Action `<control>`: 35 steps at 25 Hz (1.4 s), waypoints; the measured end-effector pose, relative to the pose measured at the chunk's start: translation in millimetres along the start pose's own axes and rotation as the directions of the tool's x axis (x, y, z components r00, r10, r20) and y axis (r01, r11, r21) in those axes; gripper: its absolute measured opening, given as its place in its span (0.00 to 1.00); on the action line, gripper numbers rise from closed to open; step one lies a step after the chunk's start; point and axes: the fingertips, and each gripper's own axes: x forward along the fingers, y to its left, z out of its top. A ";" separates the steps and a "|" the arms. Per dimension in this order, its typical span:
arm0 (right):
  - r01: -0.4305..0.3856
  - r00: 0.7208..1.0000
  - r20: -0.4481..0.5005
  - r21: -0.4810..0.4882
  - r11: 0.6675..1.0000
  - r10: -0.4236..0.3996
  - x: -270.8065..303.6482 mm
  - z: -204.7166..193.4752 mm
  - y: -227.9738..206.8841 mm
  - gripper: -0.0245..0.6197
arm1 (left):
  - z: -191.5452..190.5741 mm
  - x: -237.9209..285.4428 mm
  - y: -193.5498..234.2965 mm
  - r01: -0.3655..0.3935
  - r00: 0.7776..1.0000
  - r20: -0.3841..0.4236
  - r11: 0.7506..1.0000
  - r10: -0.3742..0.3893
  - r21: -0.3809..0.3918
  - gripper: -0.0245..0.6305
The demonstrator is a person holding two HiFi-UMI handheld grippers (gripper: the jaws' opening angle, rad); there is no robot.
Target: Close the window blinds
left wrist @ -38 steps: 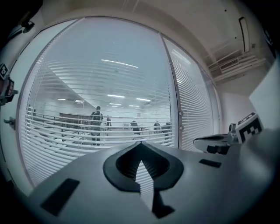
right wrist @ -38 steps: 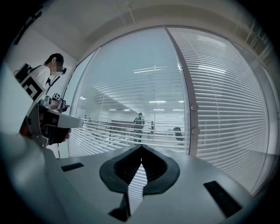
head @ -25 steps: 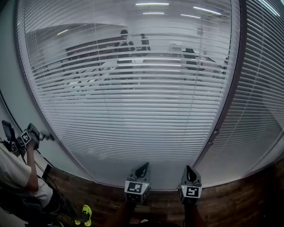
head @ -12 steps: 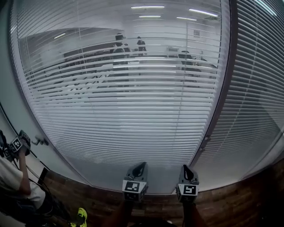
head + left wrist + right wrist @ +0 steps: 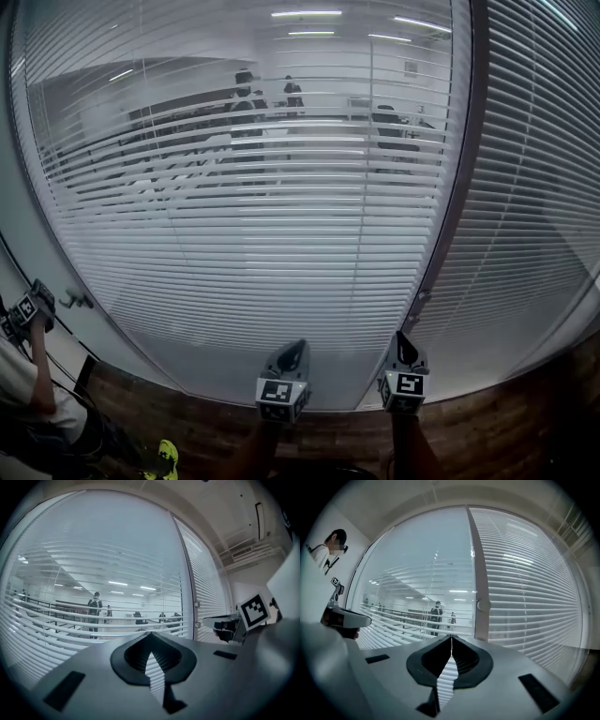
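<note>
head view: the window blinds (image 5: 281,234) are filling the centre and top of the frame, with slats tilted open enough that a lit room with people is showing through. a second blind (image 5: 534,187) at the right, past the dark mullion (image 5: 448,225), is looking more closed. at bottom centre the left gripper (image 5: 294,351) and right gripper (image 5: 403,343) are pointing toward the blinds, each with jaws pressed together on nothing. a person (image 5: 28,403) is standing at the lower left.

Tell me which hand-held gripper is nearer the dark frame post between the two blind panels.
Right. The right hand-held gripper is just below and left of the post; the left hand-held gripper is further left, in front of the left blind panel.
</note>
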 end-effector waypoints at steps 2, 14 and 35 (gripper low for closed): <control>0.017 1.000 -0.013 -0.006 1.000 -0.017 3.9 -0.1 -9.2 0.04 | 4.0 4.0 -0.7 0.003 1.000 0.009 1.000 -0.003 0.005 0.04; 0.064 0.998 0.025 0.020 0.998 -0.064 15.5 25.1 -51.7 0.15 | 7.5 20.3 -12.3 0.023 1.000 0.005 1.000 -0.023 0.018 0.04; 0.049 0.998 0.036 0.177 0.983 -0.056 41.8 48.7 -76.9 0.25 | 6.2 20.1 -18.4 0.018 1.000 0.000 0.999 -0.018 0.030 0.04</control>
